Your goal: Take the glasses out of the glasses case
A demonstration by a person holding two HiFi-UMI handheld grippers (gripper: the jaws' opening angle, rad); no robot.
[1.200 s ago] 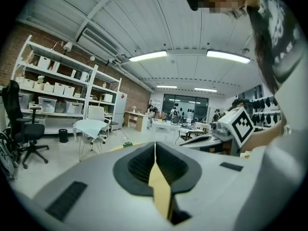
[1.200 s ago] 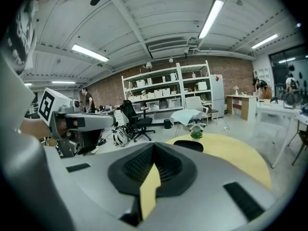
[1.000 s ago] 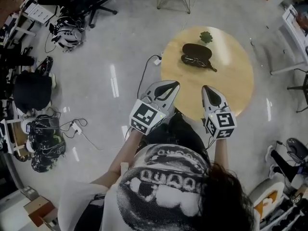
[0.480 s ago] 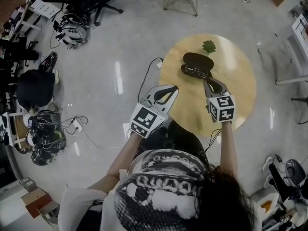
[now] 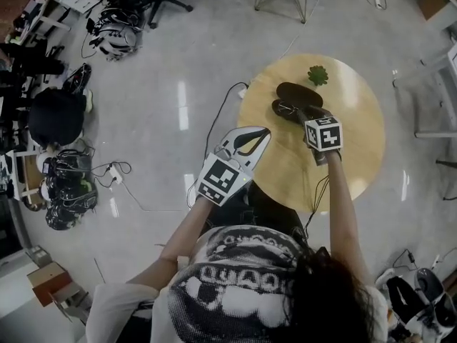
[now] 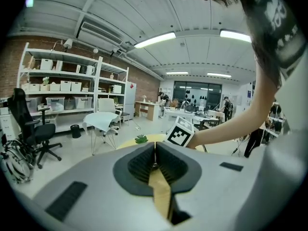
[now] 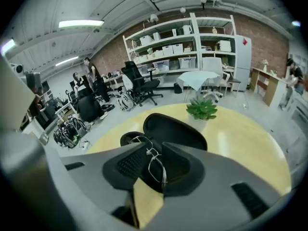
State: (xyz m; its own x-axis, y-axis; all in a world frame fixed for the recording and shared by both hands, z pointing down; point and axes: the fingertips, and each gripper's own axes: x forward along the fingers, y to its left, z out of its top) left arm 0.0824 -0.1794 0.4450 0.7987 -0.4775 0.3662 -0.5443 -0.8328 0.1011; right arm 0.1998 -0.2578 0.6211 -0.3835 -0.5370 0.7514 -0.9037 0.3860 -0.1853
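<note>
The right gripper's [image 7: 151,144] fingers [image 7: 129,161] stood apart around the wire glasses [image 7: 150,152], which lay in the open glasses case [image 7: 175,129] on the round desk [image 7: 240,148]. A potted succulent [image 7: 201,109] stood just behind the case. The left gripper [image 6: 154,146], well short of the case, had its fingers closed on nothing.

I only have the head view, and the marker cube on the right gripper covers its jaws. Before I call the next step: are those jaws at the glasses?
Observer: Yes. In the right gripper view, the right gripper has its jaws apart, with the wire frame of the glasses between them.
Operator: Is the case lid in the way?
Observer: No. The glasses case lies open, with its lid beyond the jaw tips.
Operator: And the left gripper?
Observer: The left gripper is shut, with nothing between its jaws.
</note>
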